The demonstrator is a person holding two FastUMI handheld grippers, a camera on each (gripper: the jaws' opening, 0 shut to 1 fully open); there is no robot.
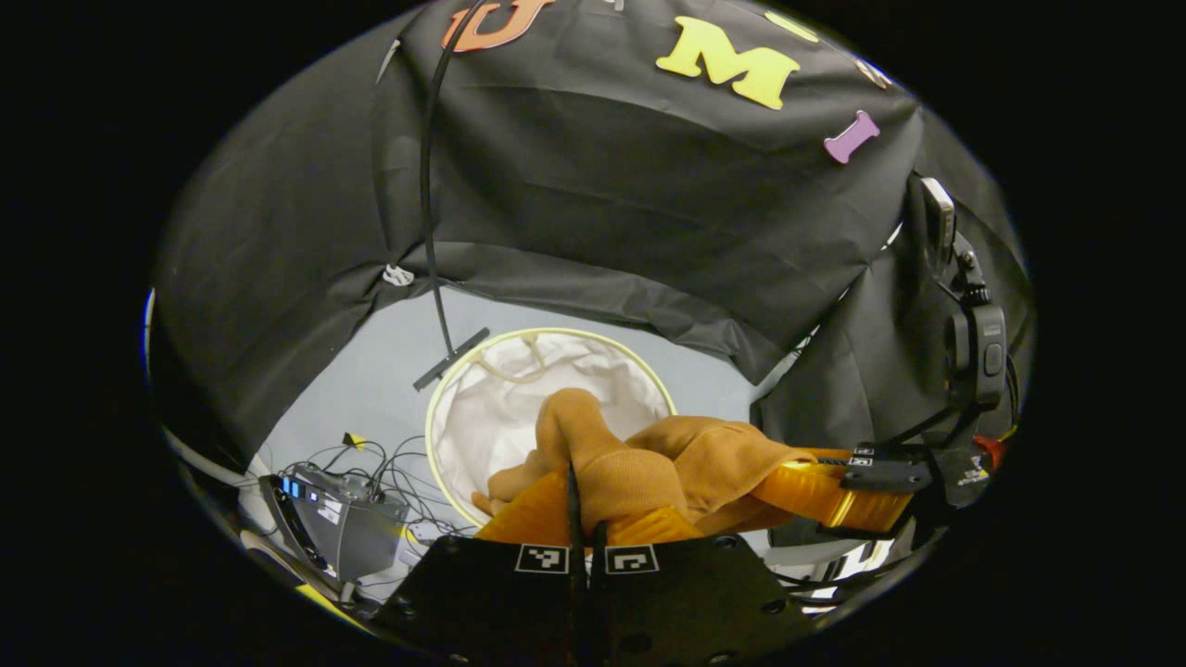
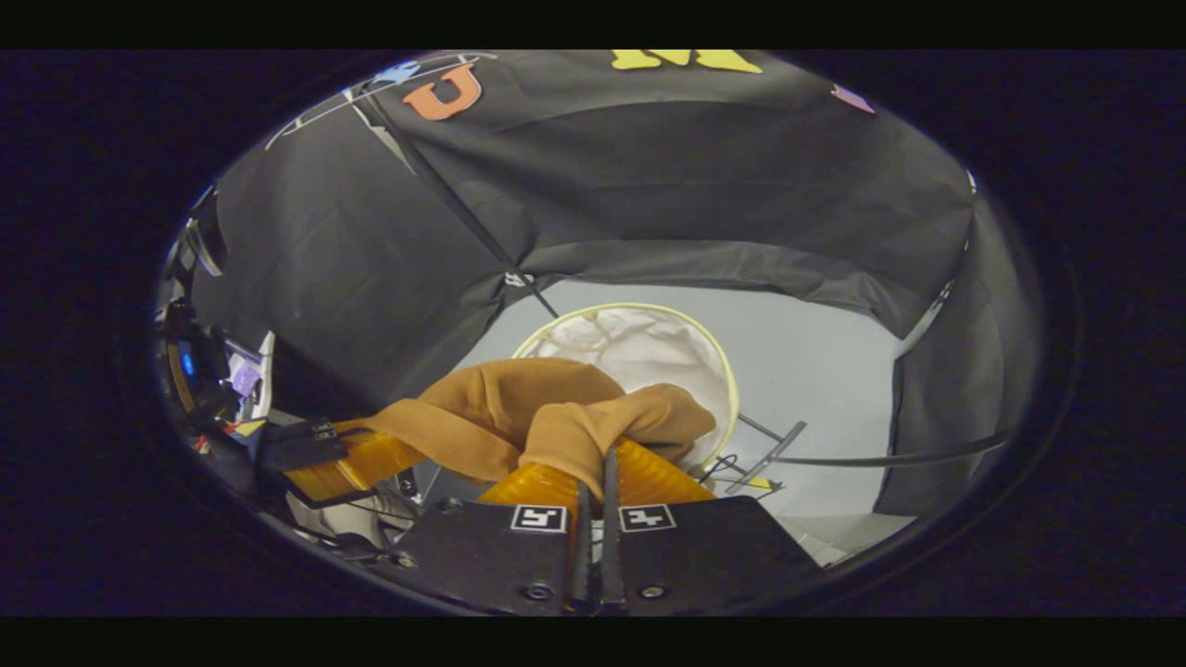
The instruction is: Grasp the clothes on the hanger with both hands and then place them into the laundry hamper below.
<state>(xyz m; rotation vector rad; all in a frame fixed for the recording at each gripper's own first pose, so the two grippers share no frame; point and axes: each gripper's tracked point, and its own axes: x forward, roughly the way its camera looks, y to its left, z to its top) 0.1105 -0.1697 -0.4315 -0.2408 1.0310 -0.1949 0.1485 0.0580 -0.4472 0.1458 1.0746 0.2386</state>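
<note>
Both the left gripper (image 1: 584,519) and right gripper (image 2: 593,491) are clamped on the brown garment (image 1: 649,463), sharing its weight. It hangs over the laundry hamper (image 1: 445,389) rim, probably ready to drop in.

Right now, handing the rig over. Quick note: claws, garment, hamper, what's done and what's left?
Left claw: shut on the tan-brown fabric garment, one end bunched between its fingers.
Right claw: shut on the garment's other end.
The garment hangs between the two claws, above the round white laundry hamper with a pale yellow rim on the grey floor; part of the cloth dips over the hamper's mouth.
Done: garment gripped by both claws and brought over the hamper.
Left: lower it in, open both claws, withdraw.
</note>
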